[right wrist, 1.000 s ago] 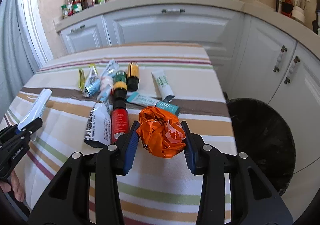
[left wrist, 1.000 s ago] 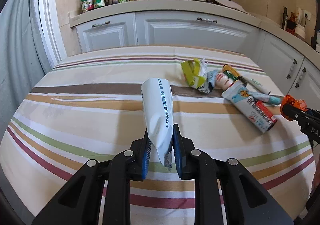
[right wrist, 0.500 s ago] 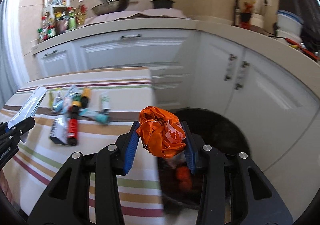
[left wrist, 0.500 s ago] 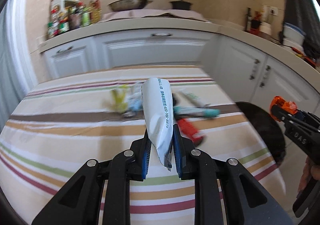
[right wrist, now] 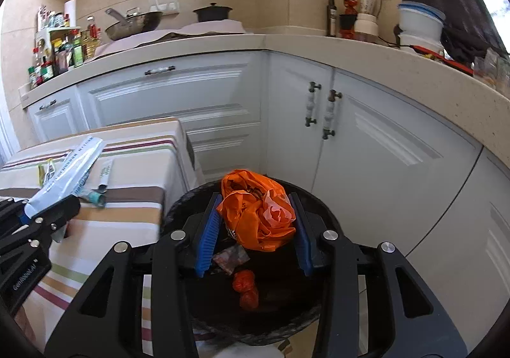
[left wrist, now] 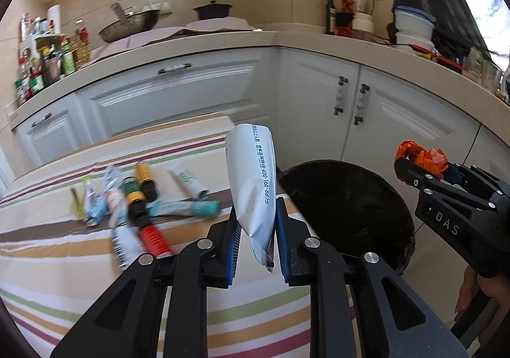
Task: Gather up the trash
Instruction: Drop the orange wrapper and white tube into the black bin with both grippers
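Observation:
My left gripper is shut on a silver-white squeezed tube, held upright above the right edge of the striped table. My right gripper is shut on a crumpled orange plastic bag, held right over the mouth of the black trash bin. The bin stands on the floor just right of the table. Some red and brown trash lies inside it. The right gripper with the orange bag shows at the right of the left wrist view.
Several tubes and wrappers lie in a heap on the table. White cabinets under a beige counter wrap around behind the bin. Bottles, a wok and a pot sit on the counter. A hand holds the right gripper.
Both grippers swung right, away from the table's middle. The right one went from above the tablecloth to over the bin. The left one reached the table's right edge. Both grips held.

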`<state>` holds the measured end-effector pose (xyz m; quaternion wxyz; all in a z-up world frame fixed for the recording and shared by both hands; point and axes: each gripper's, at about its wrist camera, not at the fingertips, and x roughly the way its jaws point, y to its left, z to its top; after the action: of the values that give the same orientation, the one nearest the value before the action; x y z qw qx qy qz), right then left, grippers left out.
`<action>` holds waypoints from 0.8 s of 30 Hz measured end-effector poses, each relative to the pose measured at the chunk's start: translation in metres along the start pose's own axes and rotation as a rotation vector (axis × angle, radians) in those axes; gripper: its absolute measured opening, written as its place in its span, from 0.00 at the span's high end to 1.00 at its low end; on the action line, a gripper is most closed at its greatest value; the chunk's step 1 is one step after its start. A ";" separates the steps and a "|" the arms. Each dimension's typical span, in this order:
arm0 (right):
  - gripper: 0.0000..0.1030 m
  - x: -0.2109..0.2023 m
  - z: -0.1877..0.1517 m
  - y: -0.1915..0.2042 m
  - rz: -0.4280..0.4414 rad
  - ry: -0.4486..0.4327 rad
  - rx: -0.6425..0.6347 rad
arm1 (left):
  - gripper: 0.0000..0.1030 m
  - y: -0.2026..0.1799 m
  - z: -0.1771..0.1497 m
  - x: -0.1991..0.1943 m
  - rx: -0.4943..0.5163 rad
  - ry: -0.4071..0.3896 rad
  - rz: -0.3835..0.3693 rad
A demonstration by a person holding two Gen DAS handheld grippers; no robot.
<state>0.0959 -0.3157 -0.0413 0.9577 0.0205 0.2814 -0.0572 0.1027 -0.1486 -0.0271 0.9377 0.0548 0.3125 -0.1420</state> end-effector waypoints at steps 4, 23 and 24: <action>0.61 0.006 0.000 -0.014 -0.014 0.001 0.016 | 0.79 -0.014 0.006 0.011 0.019 0.006 -0.015; 0.42 0.034 0.003 -0.046 -0.059 0.010 0.057 | 0.49 -0.046 0.023 0.049 0.023 0.042 -0.044; 0.42 0.033 0.003 -0.045 -0.059 0.010 0.057 | 0.49 -0.044 0.023 0.048 0.017 0.040 -0.043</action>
<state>0.1197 -0.3643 -0.0565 0.9532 0.0399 0.2848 -0.0934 0.1389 -0.2056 -0.0381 0.9275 0.0586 0.3310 -0.1636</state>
